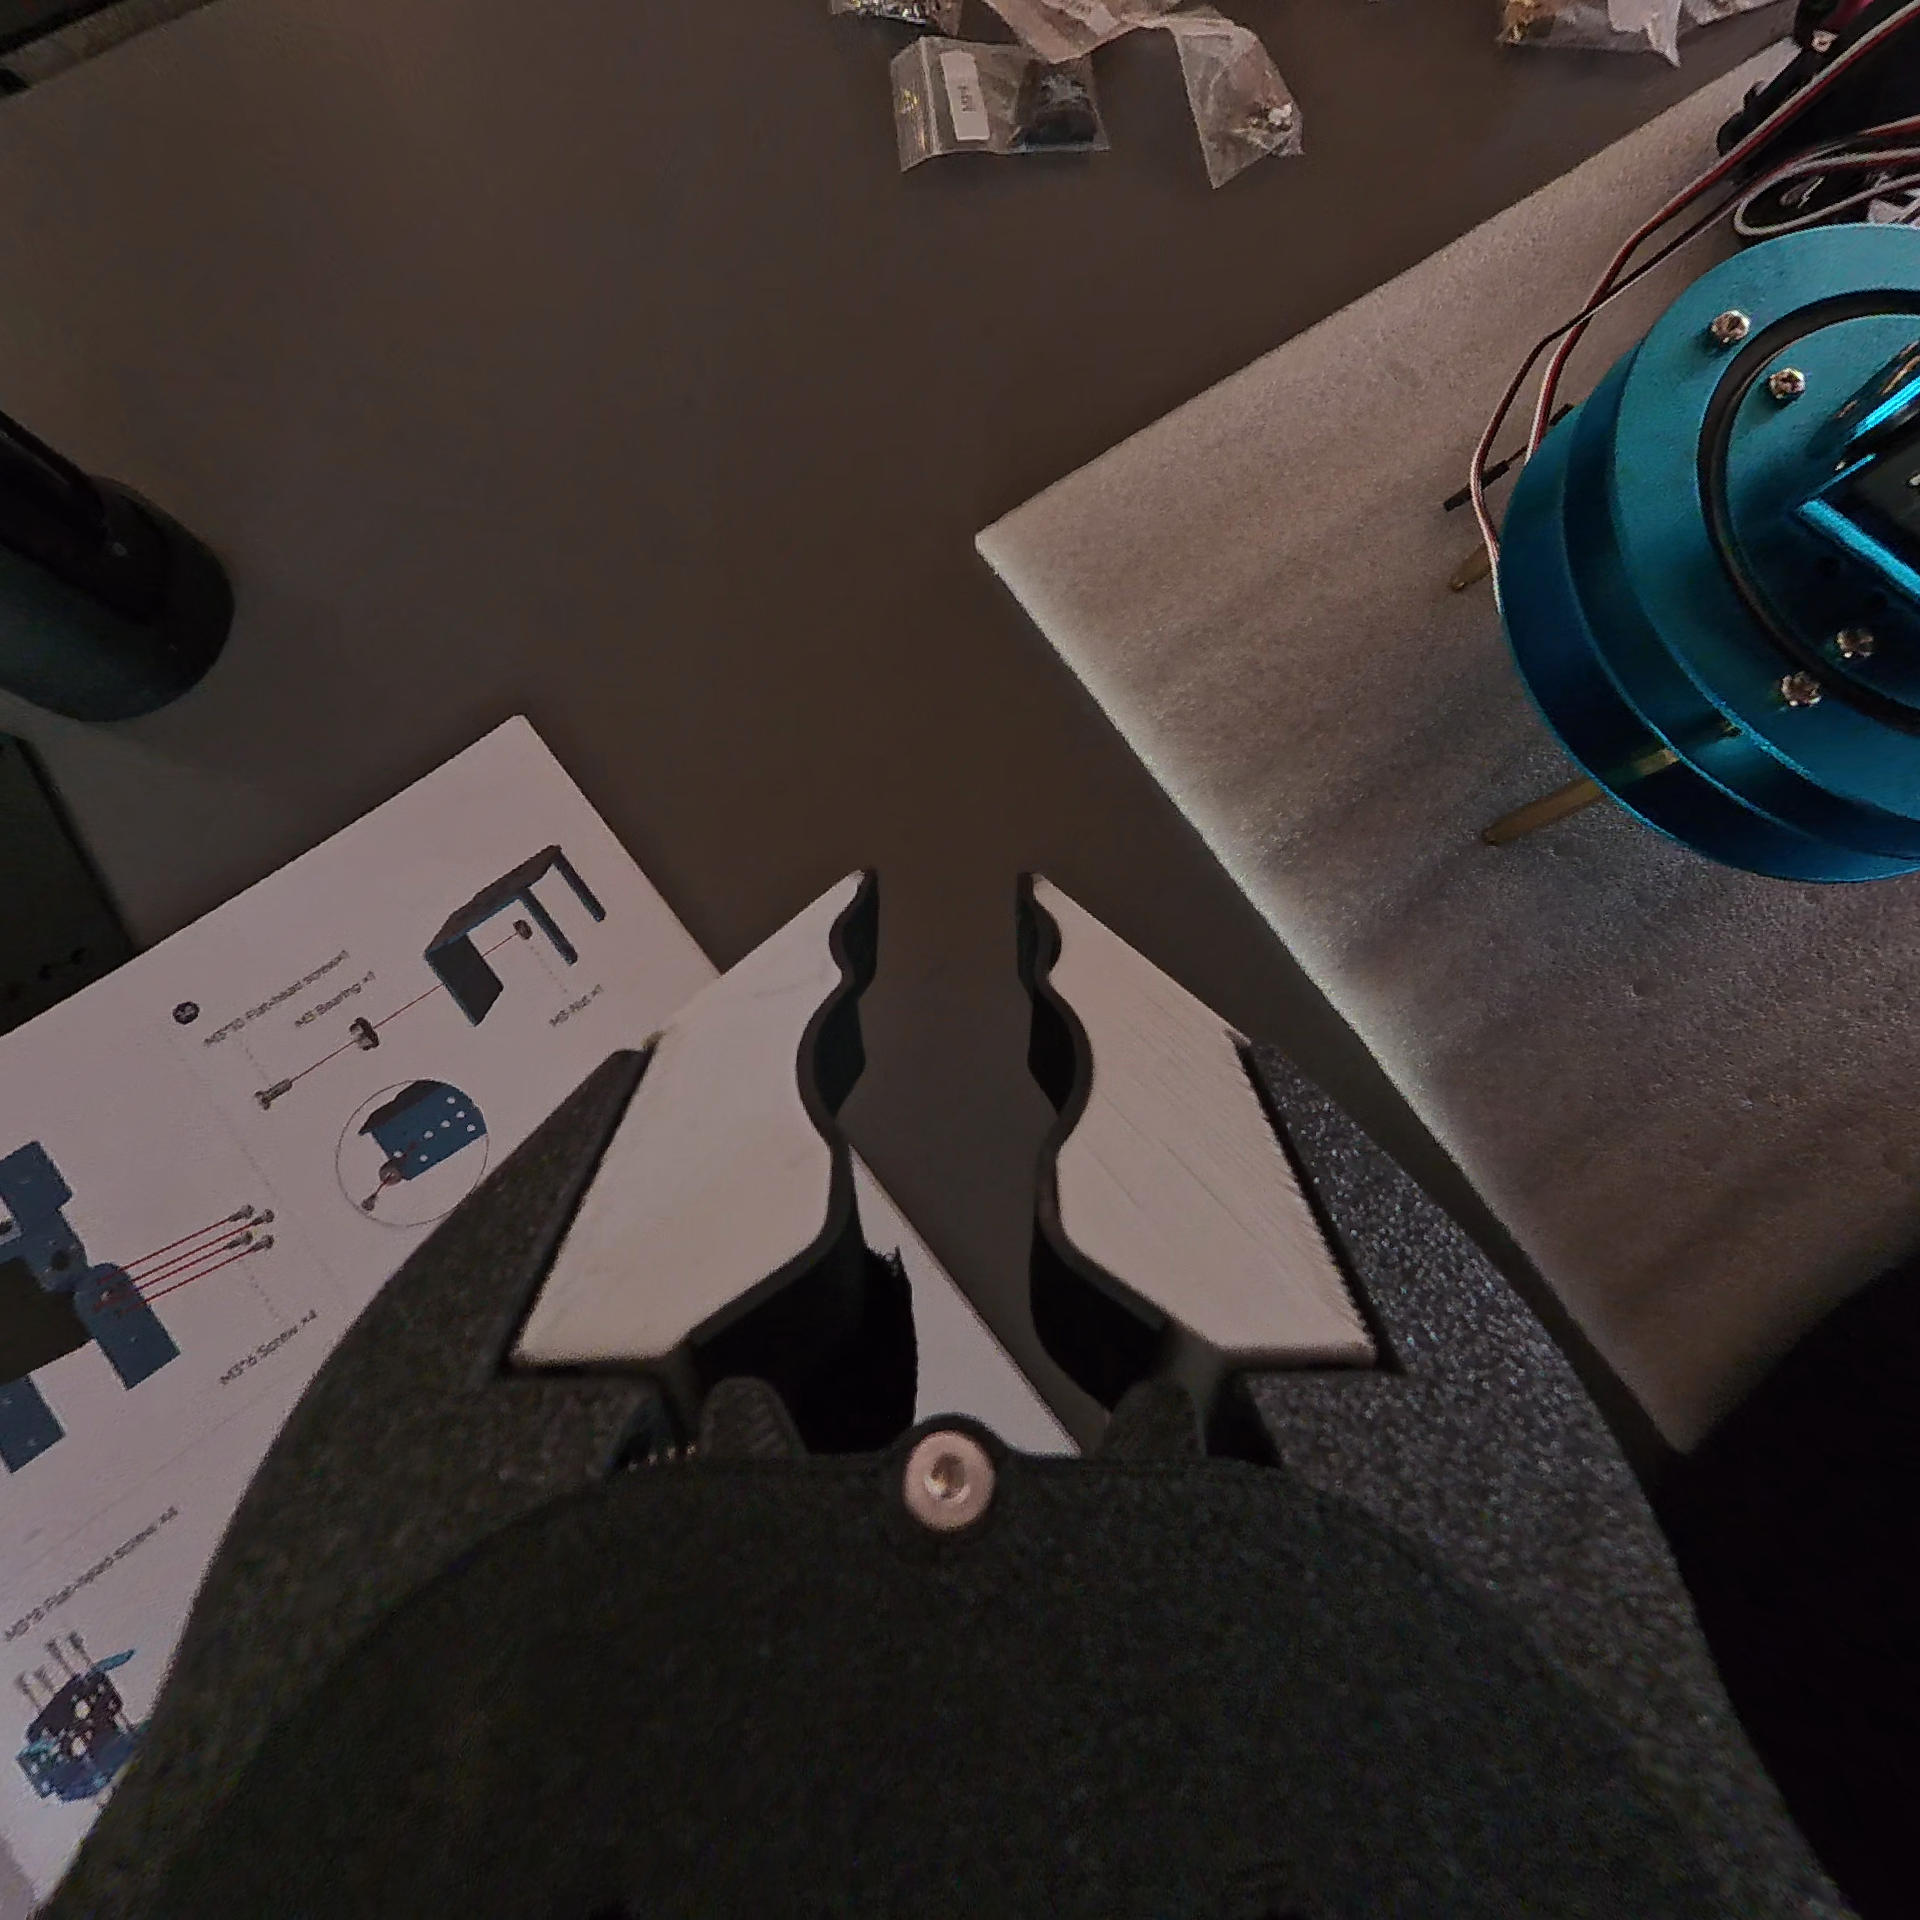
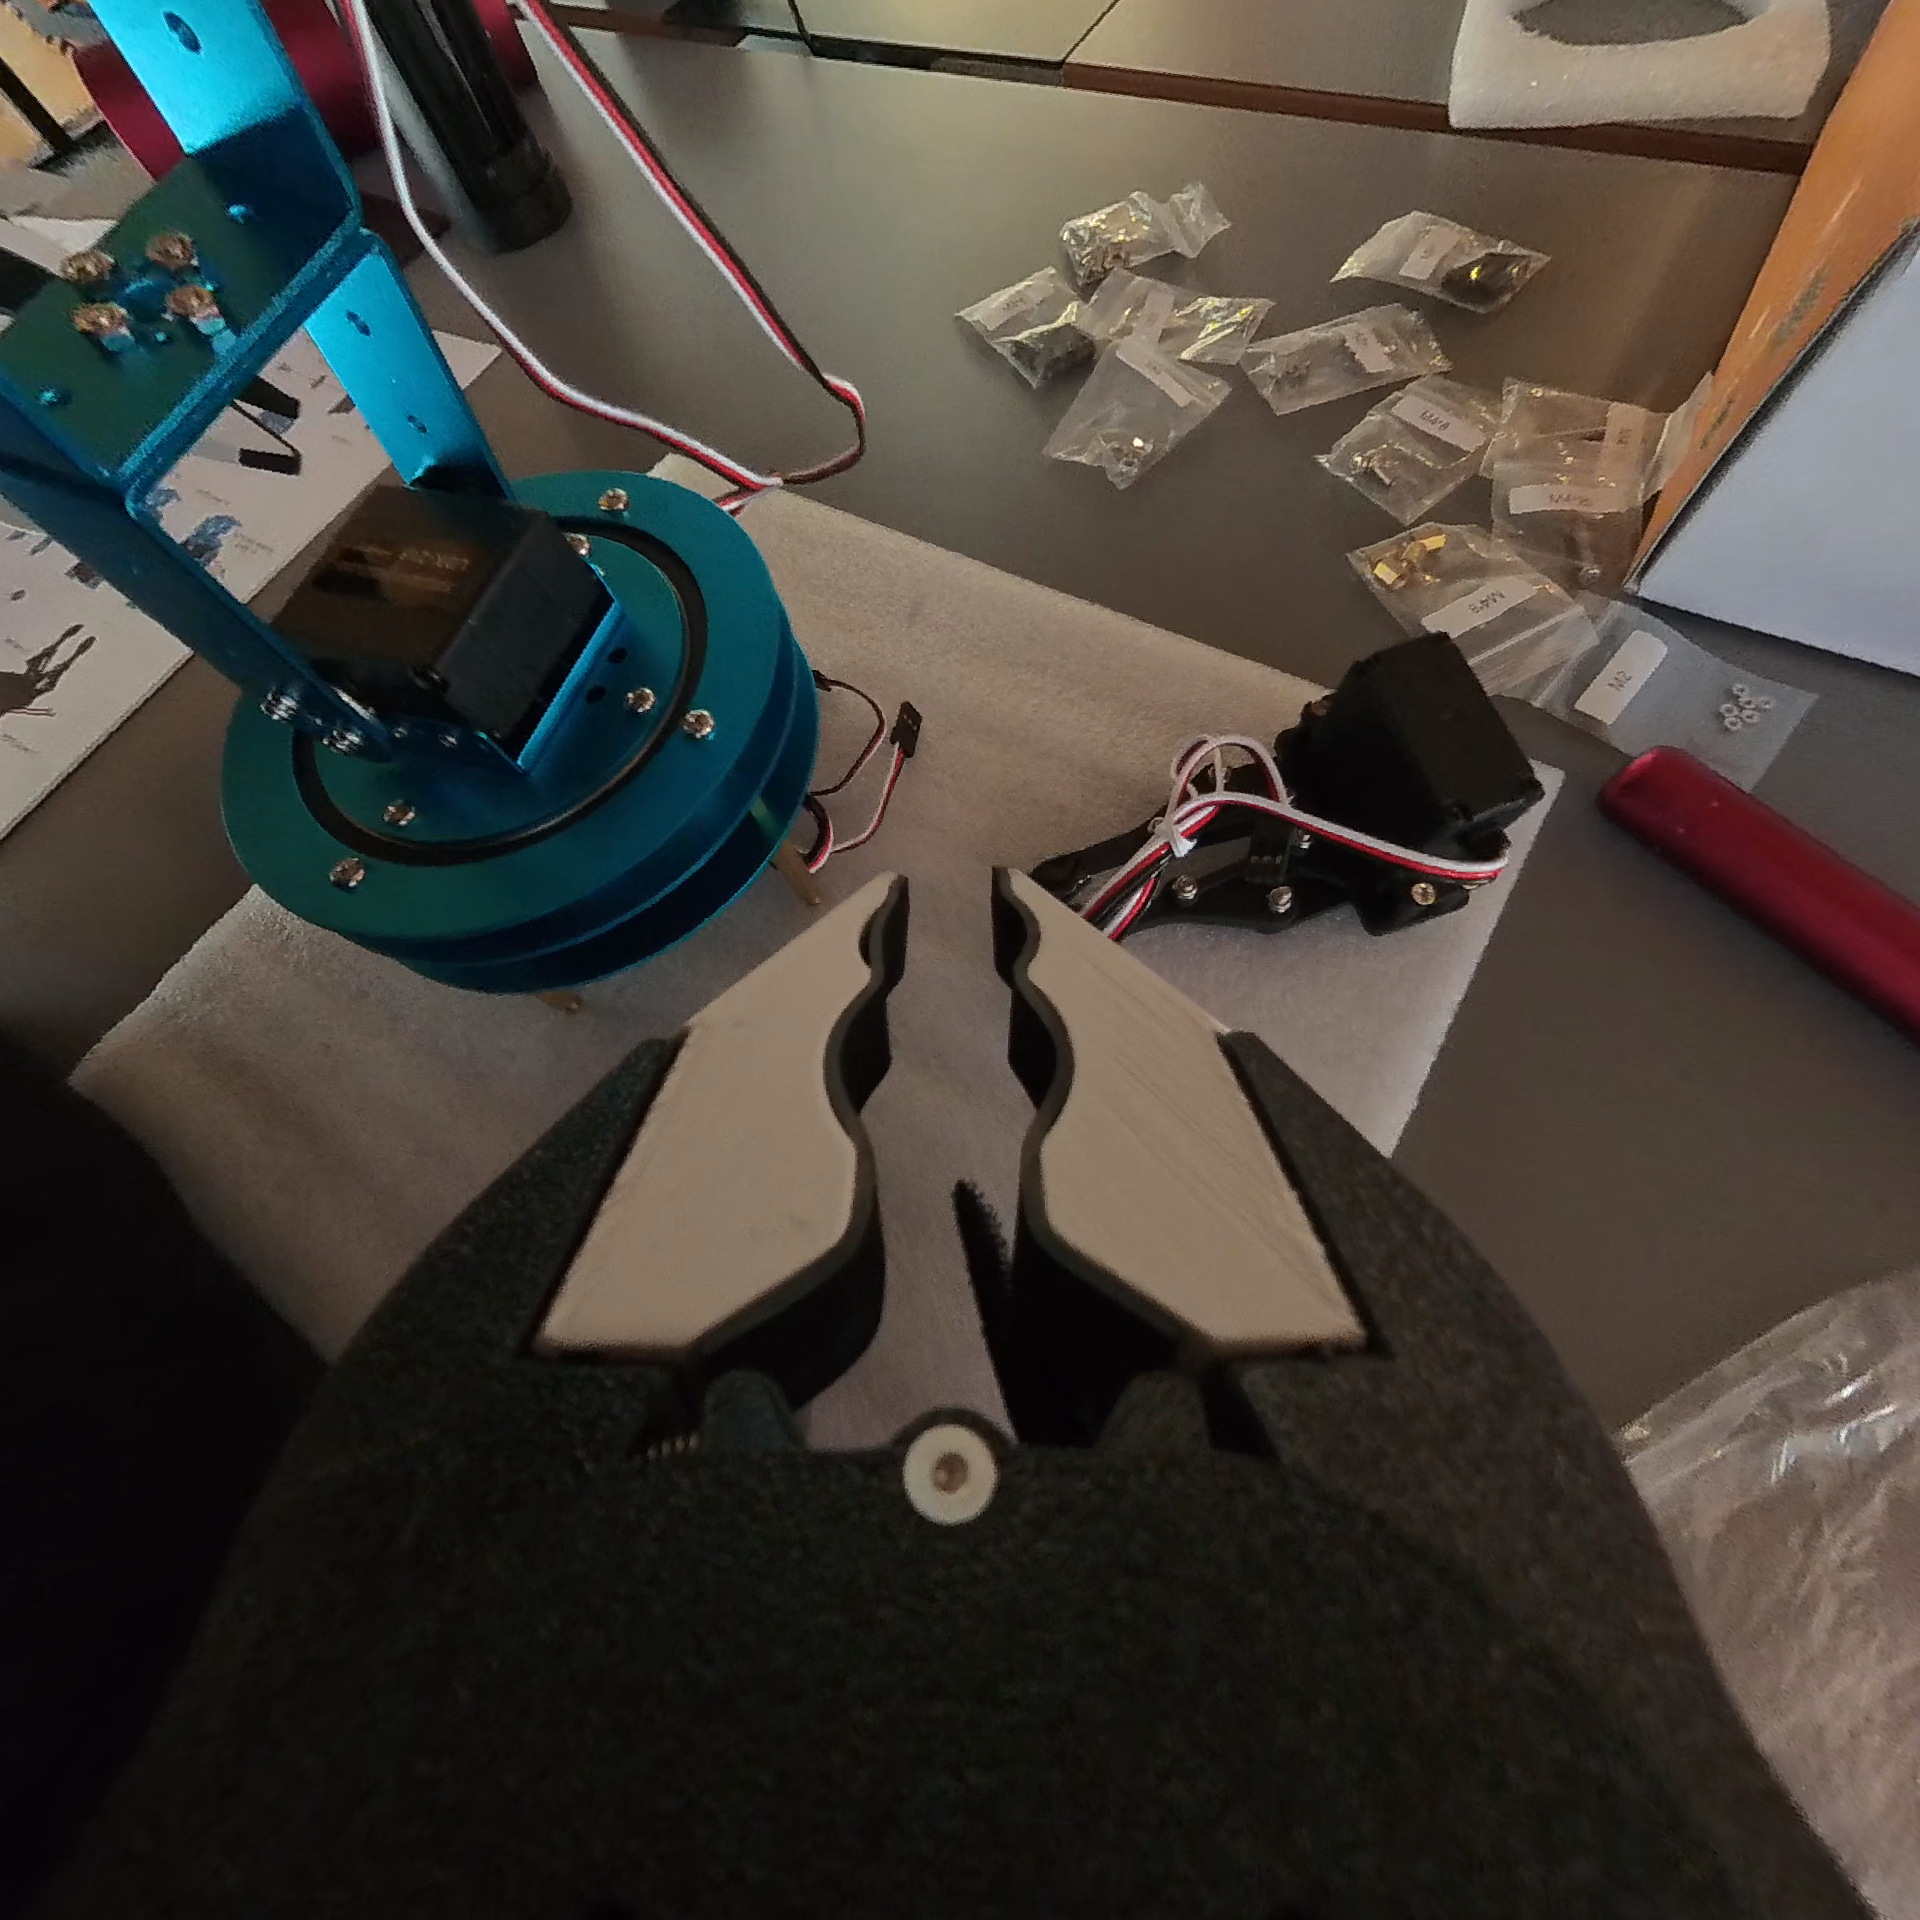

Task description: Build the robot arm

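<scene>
My left gripper (image 1: 948,894) is open and empty, above the dark table between a printed instruction sheet (image 1: 312,1039) on its left and a grey foam pad (image 1: 1403,727) on its right. A blue round metal base (image 1: 1662,623) with wires stands on that pad at the right edge. My right gripper (image 2: 948,894) is open and empty over the foam pad (image 2: 1039,707). The blue base (image 2: 499,831), with a black servo (image 2: 447,613) and a blue bracket (image 2: 260,260), stands to its front left. A black claw part with a servo (image 2: 1351,810) lies to its front right.
Several small clear bags of screws (image 2: 1351,416) lie on the table beyond the pad, also in the left wrist view (image 1: 1039,94). A red cylinder (image 2: 1766,852) and a cardboard box (image 2: 1818,468) are at right. A black cylinder (image 1: 94,592) stands at left. A clear plastic bag (image 2: 1787,1538) lies at lower right. My right fingertips sit around 30 cm from my left ones. The blue bracket (image 2: 260,260) lies around 12 cm away from my right fingertips.
</scene>
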A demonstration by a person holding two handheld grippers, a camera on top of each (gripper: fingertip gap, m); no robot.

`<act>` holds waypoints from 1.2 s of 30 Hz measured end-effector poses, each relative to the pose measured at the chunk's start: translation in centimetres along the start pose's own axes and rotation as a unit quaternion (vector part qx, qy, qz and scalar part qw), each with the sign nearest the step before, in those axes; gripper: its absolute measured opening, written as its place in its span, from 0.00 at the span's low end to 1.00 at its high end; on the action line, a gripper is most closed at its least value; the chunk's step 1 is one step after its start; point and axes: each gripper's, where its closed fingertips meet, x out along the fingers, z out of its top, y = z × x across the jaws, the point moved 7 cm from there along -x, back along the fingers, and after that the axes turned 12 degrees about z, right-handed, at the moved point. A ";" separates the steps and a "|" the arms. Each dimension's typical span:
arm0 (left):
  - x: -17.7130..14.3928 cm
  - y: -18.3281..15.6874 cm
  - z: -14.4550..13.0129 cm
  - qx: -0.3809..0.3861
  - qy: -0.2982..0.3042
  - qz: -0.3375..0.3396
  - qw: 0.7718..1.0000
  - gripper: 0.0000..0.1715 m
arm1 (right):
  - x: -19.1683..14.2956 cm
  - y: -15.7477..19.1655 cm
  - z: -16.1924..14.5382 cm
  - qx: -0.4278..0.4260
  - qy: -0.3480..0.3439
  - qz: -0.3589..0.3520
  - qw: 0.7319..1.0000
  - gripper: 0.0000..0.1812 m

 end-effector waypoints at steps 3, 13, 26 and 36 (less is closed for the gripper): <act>-0.2 0.1 -0.2 -0.004 -0.001 0.003 1.000 0.15 | 0.1 0.1 0.2 -0.003 0.002 0.002 1.000 0.08; -0.6 0.0 -0.4 -0.008 -0.001 0.006 1.000 0.15 | -0.8 0.7 -1.0 0.011 0.007 0.014 1.000 0.08; -3.8 2.3 -3.9 -0.077 -0.033 0.046 0.995 0.15 | 0.3 8.4 -2.8 0.024 0.066 0.133 0.989 0.08; -8.1 8.3 -9.3 -0.178 -0.065 0.126 0.974 0.15 | 4.3 13.1 1.0 -0.037 0.112 0.191 0.974 0.07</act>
